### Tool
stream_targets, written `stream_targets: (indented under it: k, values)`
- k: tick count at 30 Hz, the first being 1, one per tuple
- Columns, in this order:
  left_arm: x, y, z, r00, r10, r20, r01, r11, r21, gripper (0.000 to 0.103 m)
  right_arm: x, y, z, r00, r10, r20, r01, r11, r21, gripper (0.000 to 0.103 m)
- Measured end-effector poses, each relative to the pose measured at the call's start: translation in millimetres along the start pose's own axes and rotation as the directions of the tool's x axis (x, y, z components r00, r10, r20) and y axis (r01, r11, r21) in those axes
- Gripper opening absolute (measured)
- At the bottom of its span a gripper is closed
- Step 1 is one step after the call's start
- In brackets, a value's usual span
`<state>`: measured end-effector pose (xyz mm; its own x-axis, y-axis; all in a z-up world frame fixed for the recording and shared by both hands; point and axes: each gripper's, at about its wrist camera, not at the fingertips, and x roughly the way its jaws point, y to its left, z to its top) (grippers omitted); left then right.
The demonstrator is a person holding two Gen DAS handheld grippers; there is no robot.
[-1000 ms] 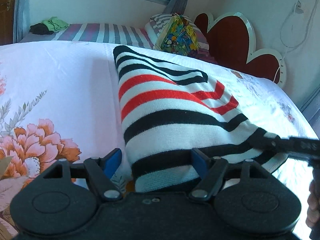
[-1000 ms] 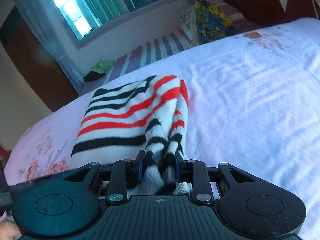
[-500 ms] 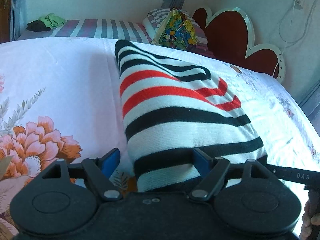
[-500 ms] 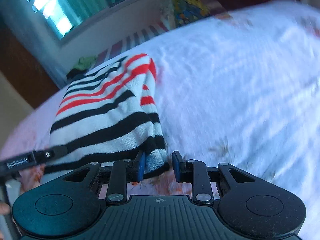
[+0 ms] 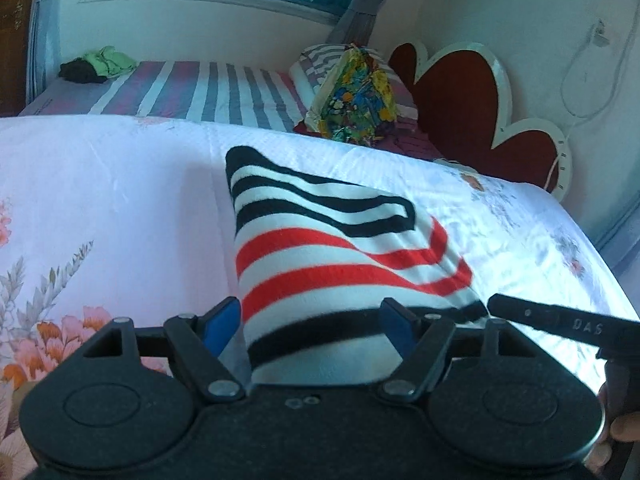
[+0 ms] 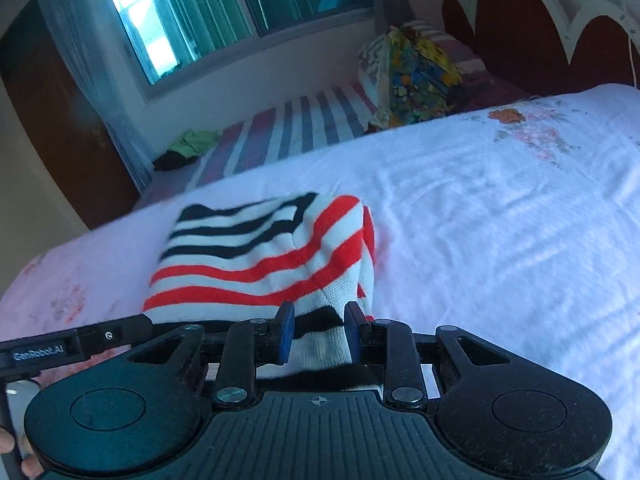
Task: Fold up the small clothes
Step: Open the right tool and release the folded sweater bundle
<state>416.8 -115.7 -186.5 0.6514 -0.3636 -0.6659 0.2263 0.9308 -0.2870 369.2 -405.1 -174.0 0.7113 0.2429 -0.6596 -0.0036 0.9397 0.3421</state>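
A small knit garment with black, red and white stripes lies on the white floral bed sheet, its near end raised toward me. My left gripper stands open and wide; the near end sits between its blue pads, and the left pad is just clear of the cloth edge. In the right wrist view the garment fills the narrow gap of my right gripper, which is shut on its near right corner. A finger of the right gripper shows at the garment's right corner.
A second bed with a striped cover lies beyond, with green and dark clothes at its far end. A colourful bundle leans by the red heart-shaped headboard. A person's hand holds the right tool.
Both grippers have risen and pushed forward, and fewer black stripes show ahead of the pads. Half a second ago only the garment's corner touched the right gripper's left pad; now cloth fills its gap.
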Motion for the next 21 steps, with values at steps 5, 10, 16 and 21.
stream_targets:
  k: [5,10,16,21]
  values:
    - [20,8,-10,1.000,0.008,-0.029,-0.008,1.000,-0.021,0.078,28,-15,-6,0.999,0.007,-0.053,-0.003,0.996,0.085,0.027]
    - [21,11,-11,1.000,-0.001,-0.024,0.000,1.000,-0.025,0.077,32,-15,0,0.997,0.060,-0.056,-0.057,0.997,0.056,0.018]
    - [29,13,-17,0.999,-0.026,-0.032,0.024,0.999,-0.040,0.078,41,-19,-16,0.999,-0.036,-0.029,0.035,0.999,-0.004,0.014]
    - [20,13,-13,0.999,-0.035,-0.041,0.032,0.997,-0.071,0.076,38,-21,-17,0.999,-0.041,-0.028,0.041,0.999,0.023,0.016]
